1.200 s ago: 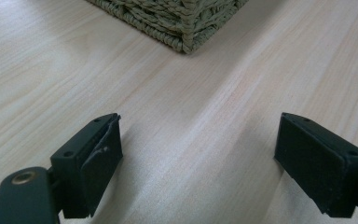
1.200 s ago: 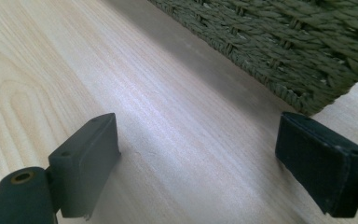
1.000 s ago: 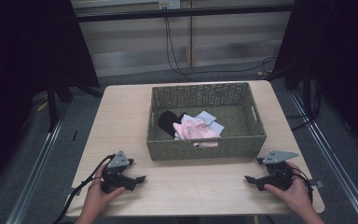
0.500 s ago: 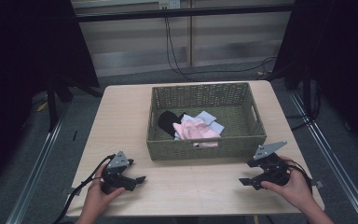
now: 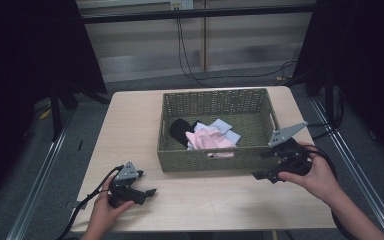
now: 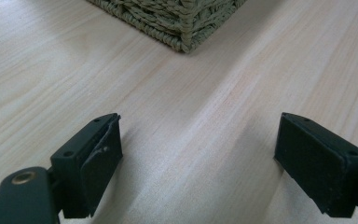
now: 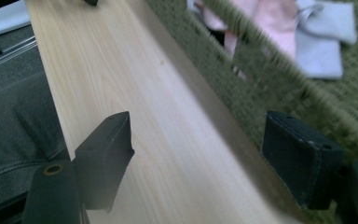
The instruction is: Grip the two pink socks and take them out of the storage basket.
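Observation:
A green woven basket (image 5: 215, 160) stands mid-table and holds a pink cloth (image 5: 207, 141), a black cloth (image 5: 181, 130) and a pale blue cloth (image 5: 224, 128). My right gripper (image 5: 258, 165) hangs in the air at the basket's front right corner, pointing left along its front wall. It is open, its jaws have just been closing a little, and nothing is between them. In the right gripper view (image 7: 198, 158) the basket wall (image 7: 261, 84) runs past the right jaw, with the pink cloth (image 7: 270, 18) beyond. My left gripper (image 5: 146, 182) rests open on the table near the front left, empty (image 6: 198, 158).
The wooden table (image 5: 130, 130) has bare strips left, right and in front of the basket. A basket corner (image 6: 177, 18) lies ahead of the left jaws. Cables trail from both grippers off the front edge. Dark floor and metal rails surround the table.
The right hand has lifted its gripper off the table and carried it up toward the basket's front right corner. The left hand and gripper have stayed put.

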`<state>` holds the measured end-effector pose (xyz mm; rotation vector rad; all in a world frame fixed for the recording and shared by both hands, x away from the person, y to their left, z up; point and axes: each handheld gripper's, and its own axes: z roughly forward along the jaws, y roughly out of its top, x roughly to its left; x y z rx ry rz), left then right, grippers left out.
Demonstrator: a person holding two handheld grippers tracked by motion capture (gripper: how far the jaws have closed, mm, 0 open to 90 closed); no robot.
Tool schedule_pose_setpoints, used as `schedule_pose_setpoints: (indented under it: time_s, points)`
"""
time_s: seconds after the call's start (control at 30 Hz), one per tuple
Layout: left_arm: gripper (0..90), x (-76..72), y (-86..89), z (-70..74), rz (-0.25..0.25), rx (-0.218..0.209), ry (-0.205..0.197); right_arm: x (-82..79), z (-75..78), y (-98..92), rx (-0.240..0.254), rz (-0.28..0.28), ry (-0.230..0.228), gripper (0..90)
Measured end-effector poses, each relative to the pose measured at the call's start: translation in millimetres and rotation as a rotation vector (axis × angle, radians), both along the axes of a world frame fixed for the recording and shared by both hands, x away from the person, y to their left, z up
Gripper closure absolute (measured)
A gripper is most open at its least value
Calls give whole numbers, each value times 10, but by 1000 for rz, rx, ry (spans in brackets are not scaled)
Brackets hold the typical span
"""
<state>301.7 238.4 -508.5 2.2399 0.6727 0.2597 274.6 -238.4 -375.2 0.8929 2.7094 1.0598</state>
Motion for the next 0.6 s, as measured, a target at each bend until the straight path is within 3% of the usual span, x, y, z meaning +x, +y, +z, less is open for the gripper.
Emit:
schedule_pose_setpoints:
  time_s: [0.27,0.6]
  points:
    - [142,0,0,0,0,0,1,238,178,82,-16,7,-15,238]
    - [142,1,1,1,-2,2,0,532,216,227,-42,-3,-21,236]
